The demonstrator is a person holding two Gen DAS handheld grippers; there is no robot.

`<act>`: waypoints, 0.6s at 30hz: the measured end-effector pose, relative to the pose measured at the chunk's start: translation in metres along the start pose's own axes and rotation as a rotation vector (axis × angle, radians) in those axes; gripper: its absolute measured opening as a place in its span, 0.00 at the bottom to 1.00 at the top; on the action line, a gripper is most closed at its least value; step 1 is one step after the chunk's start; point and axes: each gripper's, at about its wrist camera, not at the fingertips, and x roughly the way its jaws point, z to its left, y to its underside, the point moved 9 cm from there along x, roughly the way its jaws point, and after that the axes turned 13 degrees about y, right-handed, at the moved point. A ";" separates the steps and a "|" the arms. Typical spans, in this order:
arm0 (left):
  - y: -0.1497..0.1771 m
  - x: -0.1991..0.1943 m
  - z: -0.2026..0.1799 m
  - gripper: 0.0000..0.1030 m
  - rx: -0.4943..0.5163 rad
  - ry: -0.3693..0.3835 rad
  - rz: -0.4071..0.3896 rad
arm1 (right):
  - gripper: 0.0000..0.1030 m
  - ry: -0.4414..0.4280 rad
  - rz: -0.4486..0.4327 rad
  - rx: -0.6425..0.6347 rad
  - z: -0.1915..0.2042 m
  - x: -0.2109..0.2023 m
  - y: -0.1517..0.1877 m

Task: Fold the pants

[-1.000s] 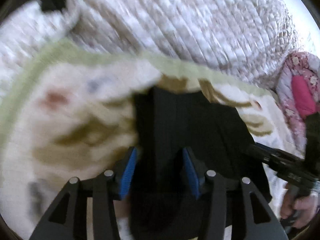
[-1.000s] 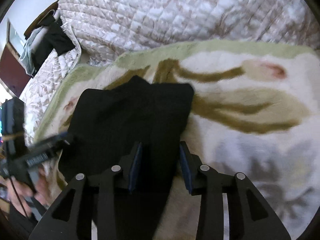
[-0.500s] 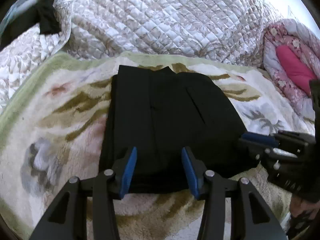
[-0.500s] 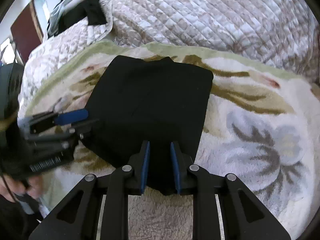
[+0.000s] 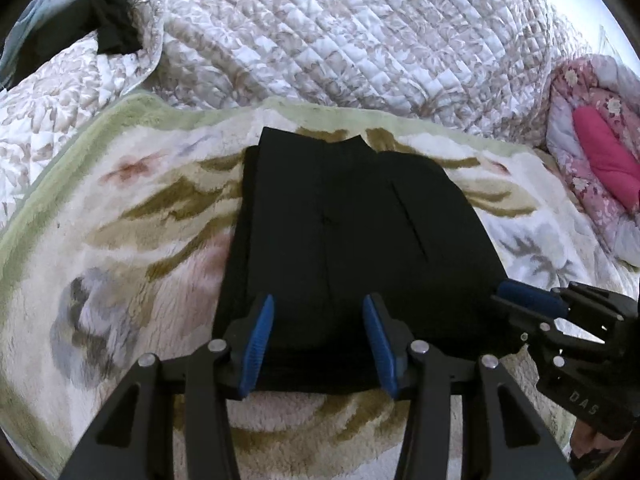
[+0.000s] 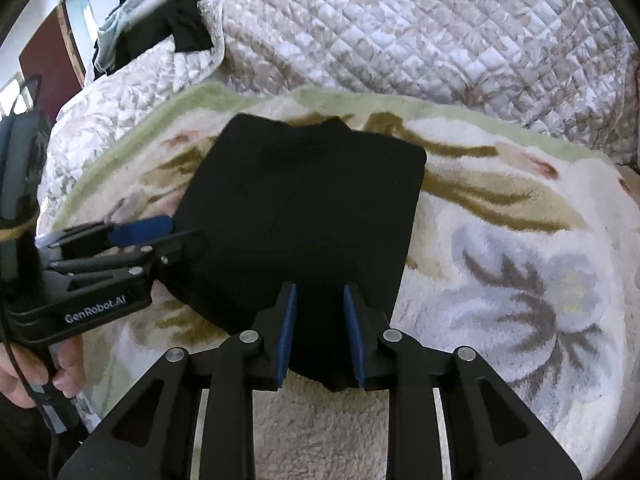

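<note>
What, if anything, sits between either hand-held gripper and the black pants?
Nothing visible does. The folded black fabric pants lie flat on the floral fleece blanket. The near edge sits between the blue pads of the left hand-held gripper and of the right hand-held gripper, with nothing lying on top.

Blanket (image 5: 120, 280) bare both sides of pants (image 5: 352, 240); quilt (image 5: 360, 40) behind.

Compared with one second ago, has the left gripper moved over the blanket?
Yes. The left gripper drew back toward the near side of the blanket: before, the pants filled the view under its fingers; now bare blanket shows there.
</note>
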 end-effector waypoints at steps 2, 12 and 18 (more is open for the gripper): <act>-0.004 -0.001 0.000 0.48 -0.005 -0.001 0.000 | 0.24 -0.007 -0.005 0.010 -0.001 -0.003 -0.004; -0.019 0.009 0.024 0.48 -0.050 -0.054 0.008 | 0.24 -0.014 -0.012 0.013 -0.003 0.003 -0.012; -0.026 0.003 0.023 0.48 -0.045 -0.070 -0.023 | 0.24 -0.034 -0.023 0.042 -0.008 -0.003 -0.016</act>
